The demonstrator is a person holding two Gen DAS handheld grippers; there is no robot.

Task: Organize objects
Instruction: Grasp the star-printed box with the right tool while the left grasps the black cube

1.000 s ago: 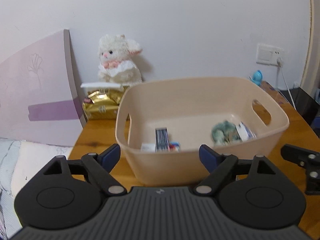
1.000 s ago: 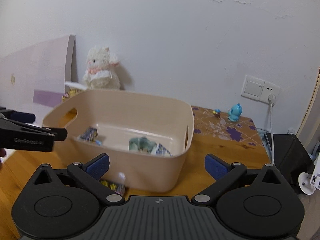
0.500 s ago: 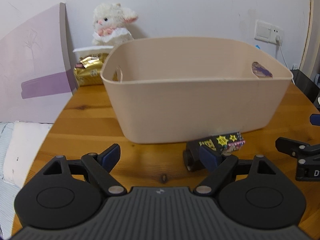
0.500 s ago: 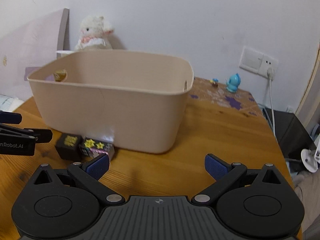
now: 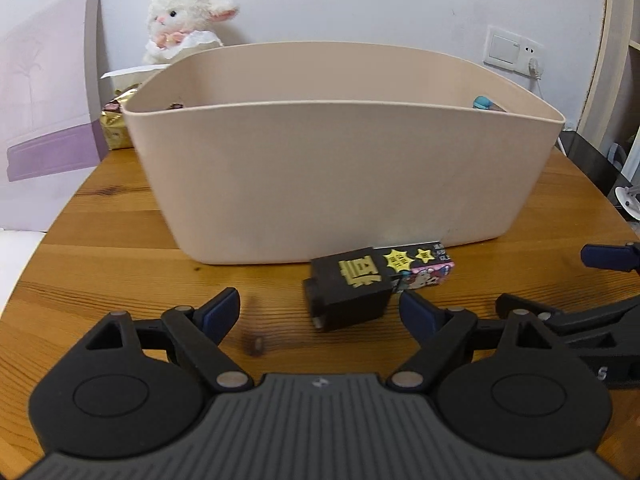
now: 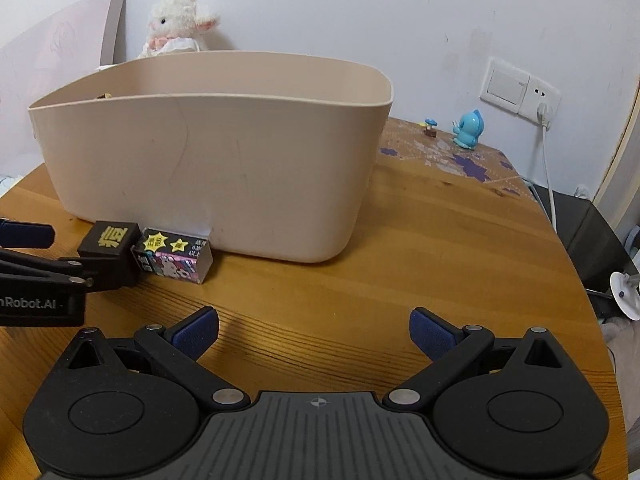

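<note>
A beige plastic basket (image 5: 340,176) stands on the wooden table (image 5: 112,264); its contents are hidden by its near wall. A black box with a gold character (image 5: 352,294) and a small colourful star-printed box (image 5: 424,266) lie side by side against the basket's front. My left gripper (image 5: 320,312) is open and empty, low over the table just before the black box. My right gripper (image 6: 314,334) is open and empty, right of both boxes (image 6: 110,254) (image 6: 174,256). The basket also shows in the right wrist view (image 6: 212,168).
A white plush lamb (image 5: 182,20) and a gold packet (image 5: 116,128) sit behind the basket, beside a leaning purple board (image 5: 44,112). A blue figurine (image 6: 468,130) stands at the back right near a wall socket (image 6: 520,92) and cable. The table edge lies to the right.
Both grippers have dropped from above the basket to table level in front of it. The two boxes have come into view, close before the left gripper.
</note>
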